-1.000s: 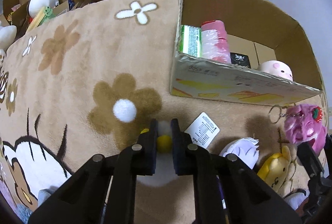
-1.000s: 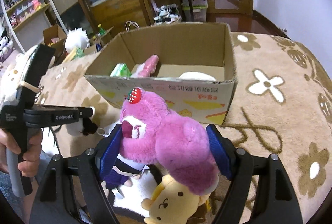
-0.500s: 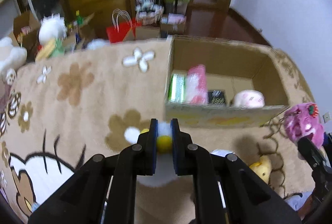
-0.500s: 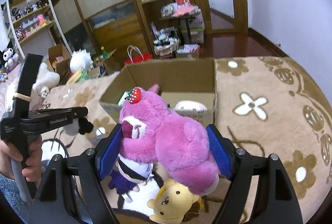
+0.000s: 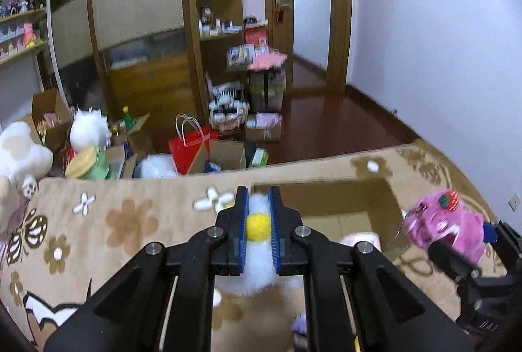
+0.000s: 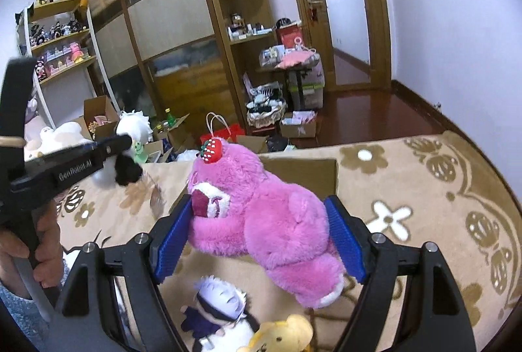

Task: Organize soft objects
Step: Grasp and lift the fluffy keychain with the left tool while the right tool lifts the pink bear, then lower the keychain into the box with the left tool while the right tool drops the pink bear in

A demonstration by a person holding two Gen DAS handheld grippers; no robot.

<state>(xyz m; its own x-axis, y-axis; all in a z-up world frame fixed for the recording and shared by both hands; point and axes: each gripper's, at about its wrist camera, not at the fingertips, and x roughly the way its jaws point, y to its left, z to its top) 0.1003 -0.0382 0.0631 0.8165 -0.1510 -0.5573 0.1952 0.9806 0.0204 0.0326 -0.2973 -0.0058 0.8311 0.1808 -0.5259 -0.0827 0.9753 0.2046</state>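
Left view: our left hand-held gripper (image 5: pixel 258 228) has lifted off the rug, clamped on the white plush (image 5: pixel 259 267), now above the cardboard box (image 5: pixel 381 198). Right view: right hand-held gripper (image 6: pixel 257 236) squeezes the pink bear (image 6: pixel 261 221), raised near the box too. Drop-off looks next.

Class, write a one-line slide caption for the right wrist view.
Right gripper clamps a pink plush bear above the cardboard box.
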